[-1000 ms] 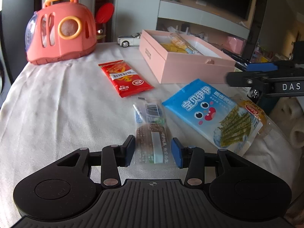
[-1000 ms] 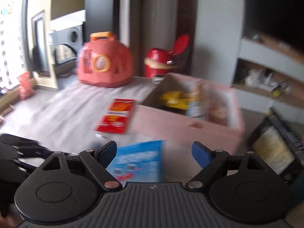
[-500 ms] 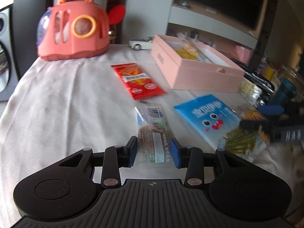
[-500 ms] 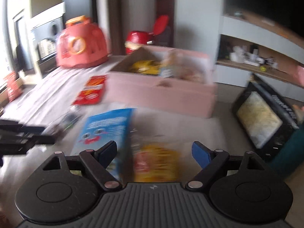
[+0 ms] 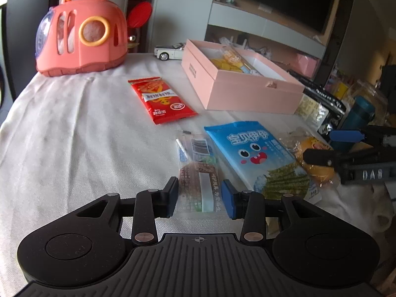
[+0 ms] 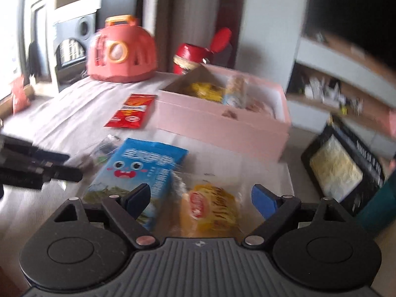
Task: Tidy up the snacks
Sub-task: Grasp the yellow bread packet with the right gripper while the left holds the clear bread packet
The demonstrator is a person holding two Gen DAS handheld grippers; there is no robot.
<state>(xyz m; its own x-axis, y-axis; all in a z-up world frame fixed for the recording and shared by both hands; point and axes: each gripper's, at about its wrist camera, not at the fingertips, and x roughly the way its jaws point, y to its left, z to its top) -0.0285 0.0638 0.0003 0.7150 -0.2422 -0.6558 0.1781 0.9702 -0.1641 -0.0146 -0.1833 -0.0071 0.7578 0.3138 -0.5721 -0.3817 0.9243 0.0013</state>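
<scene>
My left gripper (image 5: 200, 194) is open, its jaws either side of a clear-wrapped brown pastry packet (image 5: 198, 173) lying on the white cloth. My right gripper (image 6: 201, 199) is open, low over a yellow bun packet (image 6: 210, 210), which also shows in the left wrist view (image 5: 311, 158). A blue seaweed snack bag (image 5: 257, 153) lies between the two packets and shows in the right wrist view (image 6: 138, 165) too. A red snack packet (image 5: 160, 99) lies further back. An open pink box (image 5: 237, 86) holds several snacks.
A pink toy carrier (image 5: 79, 32) and a white toy car (image 5: 169, 50) stand at the back. A black-framed packet (image 6: 339, 163) and a teal bottle (image 5: 358, 113) sit off the table's right edge. A red jar (image 6: 190, 57) stands behind the box.
My right gripper has dropped and swung left over the yellow bun packet. My left gripper has stayed around the pastry packet, jaws slightly narrower than a second ago.
</scene>
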